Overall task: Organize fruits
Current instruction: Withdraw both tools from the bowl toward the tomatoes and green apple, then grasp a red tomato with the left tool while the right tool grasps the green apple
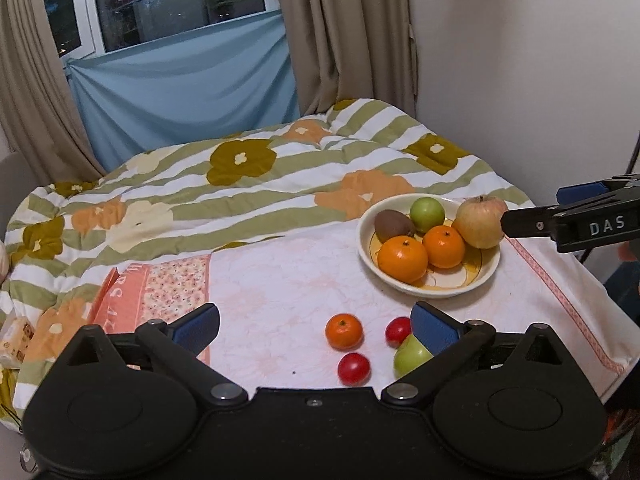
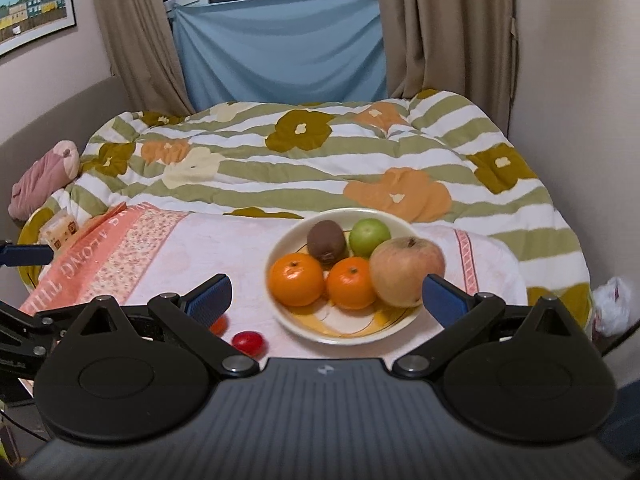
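Bowl (image 2: pixel 316 330): I count five fruits inside.
Towel (image 1: pixel 280 280): four loose fruits.
Left tongs (image 1: pixel 316 326): wide, empty.
Right tongs (image 2: pixel 326 296): wide, empty.

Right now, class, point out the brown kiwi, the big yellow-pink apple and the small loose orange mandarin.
brown kiwi (image 2: pixel 326 240), right wrist view, its top.
big yellow-pink apple (image 2: pixel 406 270), right wrist view, its middle.
small loose orange mandarin (image 1: pixel 344 331), left wrist view, its middle.

You are looking at one bowl (image 1: pixel 430 286), three oranges (image 1: pixel 403 259), two green apples (image 1: pixel 427 215), one kiwi (image 1: pixel 394 225), one large yellow-red apple (image 1: pixel 480 222) and two small red fruits (image 1: pixel 353 368).
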`<state>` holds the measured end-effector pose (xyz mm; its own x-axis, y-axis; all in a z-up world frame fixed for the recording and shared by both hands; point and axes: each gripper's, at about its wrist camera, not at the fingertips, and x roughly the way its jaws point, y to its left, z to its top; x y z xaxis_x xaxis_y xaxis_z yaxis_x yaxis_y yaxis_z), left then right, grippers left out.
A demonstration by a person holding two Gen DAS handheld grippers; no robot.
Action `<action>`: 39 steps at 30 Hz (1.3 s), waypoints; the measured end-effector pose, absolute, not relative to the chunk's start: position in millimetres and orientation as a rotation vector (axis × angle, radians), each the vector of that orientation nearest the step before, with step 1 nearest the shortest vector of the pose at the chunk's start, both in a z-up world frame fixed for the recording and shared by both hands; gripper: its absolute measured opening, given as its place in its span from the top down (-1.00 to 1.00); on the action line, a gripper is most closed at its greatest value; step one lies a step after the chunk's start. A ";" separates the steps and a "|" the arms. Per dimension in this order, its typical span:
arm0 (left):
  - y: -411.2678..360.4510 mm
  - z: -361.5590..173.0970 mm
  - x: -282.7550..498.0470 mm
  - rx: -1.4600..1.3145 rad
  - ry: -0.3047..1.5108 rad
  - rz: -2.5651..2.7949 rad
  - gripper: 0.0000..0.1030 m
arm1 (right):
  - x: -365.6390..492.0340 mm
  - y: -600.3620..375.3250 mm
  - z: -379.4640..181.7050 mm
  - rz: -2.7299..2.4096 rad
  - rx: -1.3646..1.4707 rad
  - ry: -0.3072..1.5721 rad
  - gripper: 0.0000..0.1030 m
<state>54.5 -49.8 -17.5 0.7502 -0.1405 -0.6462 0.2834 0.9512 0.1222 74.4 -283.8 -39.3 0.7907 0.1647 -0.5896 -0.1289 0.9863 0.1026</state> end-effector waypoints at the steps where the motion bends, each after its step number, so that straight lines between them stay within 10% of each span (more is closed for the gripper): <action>1: -44.9 -18.4 54.3 0.219 0.688 -0.243 -1.00 | 70.5 -279.5 -39.0 0.145 0.067 0.639 -1.00; 18: -0.8 -81.1 78.2 0.320 0.786 -0.501 -0.93 | 38.6 -219.3 -102.4 -0.016 0.211 0.753 -1.00; 39: -42.2 -148.9 125.3 0.447 0.857 -0.800 -0.04 | 59.7 -191.3 -158.6 -0.103 0.308 0.806 -1.00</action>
<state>125.3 -42.2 -148.9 0.3986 -0.4383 -0.8056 0.7736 0.6325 0.0386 59.7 -191.3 -158.6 0.6902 0.0261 -0.7231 0.2066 0.9507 0.2315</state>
